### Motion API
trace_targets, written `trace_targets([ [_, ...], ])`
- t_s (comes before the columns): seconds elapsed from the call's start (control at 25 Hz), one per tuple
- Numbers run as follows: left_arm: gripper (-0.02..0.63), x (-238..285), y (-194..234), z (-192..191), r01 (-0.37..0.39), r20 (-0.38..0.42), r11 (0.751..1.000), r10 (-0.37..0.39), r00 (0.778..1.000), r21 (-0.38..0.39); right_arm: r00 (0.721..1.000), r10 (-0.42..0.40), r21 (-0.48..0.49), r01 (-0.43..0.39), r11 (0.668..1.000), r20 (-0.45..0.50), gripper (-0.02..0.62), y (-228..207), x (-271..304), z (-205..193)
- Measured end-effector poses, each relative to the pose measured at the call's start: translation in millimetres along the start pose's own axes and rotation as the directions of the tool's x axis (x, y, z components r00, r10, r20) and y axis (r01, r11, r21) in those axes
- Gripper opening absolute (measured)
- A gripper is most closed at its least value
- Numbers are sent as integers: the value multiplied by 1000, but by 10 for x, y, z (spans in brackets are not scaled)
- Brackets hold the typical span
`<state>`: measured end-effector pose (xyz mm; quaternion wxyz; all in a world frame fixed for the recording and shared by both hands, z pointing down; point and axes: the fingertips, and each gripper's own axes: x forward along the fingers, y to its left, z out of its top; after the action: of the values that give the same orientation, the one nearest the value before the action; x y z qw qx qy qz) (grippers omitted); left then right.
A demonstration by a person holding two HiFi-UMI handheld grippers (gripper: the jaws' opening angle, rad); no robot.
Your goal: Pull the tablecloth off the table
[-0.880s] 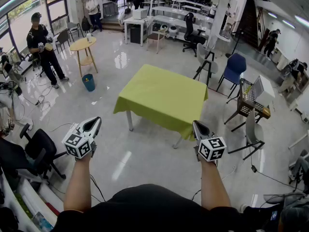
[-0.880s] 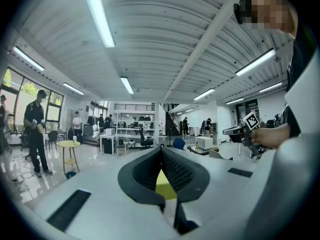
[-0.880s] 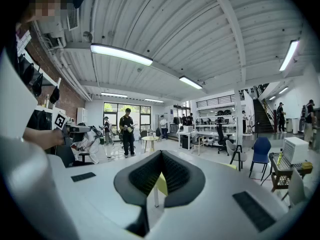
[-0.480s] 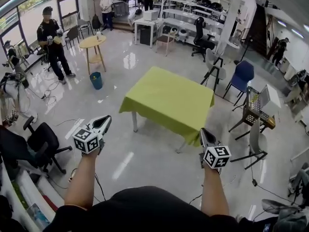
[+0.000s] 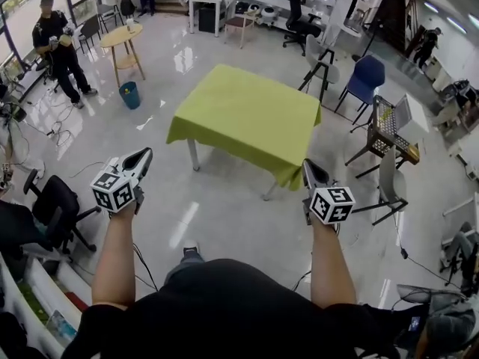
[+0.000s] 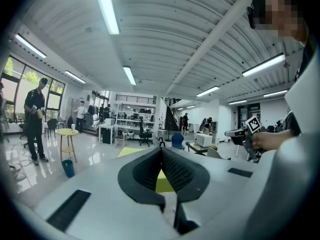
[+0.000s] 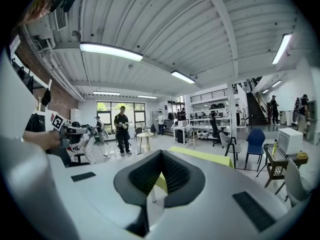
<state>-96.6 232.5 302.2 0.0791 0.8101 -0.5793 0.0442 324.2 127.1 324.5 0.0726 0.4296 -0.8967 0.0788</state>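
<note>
One tablecloth (image 5: 247, 118) lies askew, its near corner toward the right tongs (image 5: 307, 164).

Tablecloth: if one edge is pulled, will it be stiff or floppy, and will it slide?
Probably floppy: the tablecloth hangs limp over the sides of the table. It likely slides freely, since nothing lies on it. It looks thin, so probably light.

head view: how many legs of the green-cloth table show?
2. Left leg stands under the cloth's near-left corner. Right leg shows under its near-right corner. Others may be hidden behind the cloth.
</note>
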Motion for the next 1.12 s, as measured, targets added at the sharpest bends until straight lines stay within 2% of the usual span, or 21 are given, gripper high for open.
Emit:
trace_targets([
  [0.2, 21, 406, 328, -186, 2, -33, 1000, -3, 999, -18, 998, -59, 18, 59, 998, -20, 14, -322, 329, -148],
  [0.4, 21, 714, 810, -525, 20, -57, 1000, -21, 998, -24, 994, -105, 34, 106, 994, -40, 14, -367, 746, -496],
  [0.6, 21, 1280, 1410, -365, 38, -102, 998, -43, 994, -49, 985, -158, 53, 162, 985, -71, 14, -616, 1302, -251],
  [0.92, 21, 2092, 2501, -370, 91, -130, 992, -102, 986, -82, 968, -229, 54, 235, 970, -105, 14, -605, 2259, -135],
  [1.12, 21, 2543, 2937, -233, 150, -147, 986, -160, 976, -76, 957, -267, 48, 274, 961, -114, 14, -560, 2715, 43],
])
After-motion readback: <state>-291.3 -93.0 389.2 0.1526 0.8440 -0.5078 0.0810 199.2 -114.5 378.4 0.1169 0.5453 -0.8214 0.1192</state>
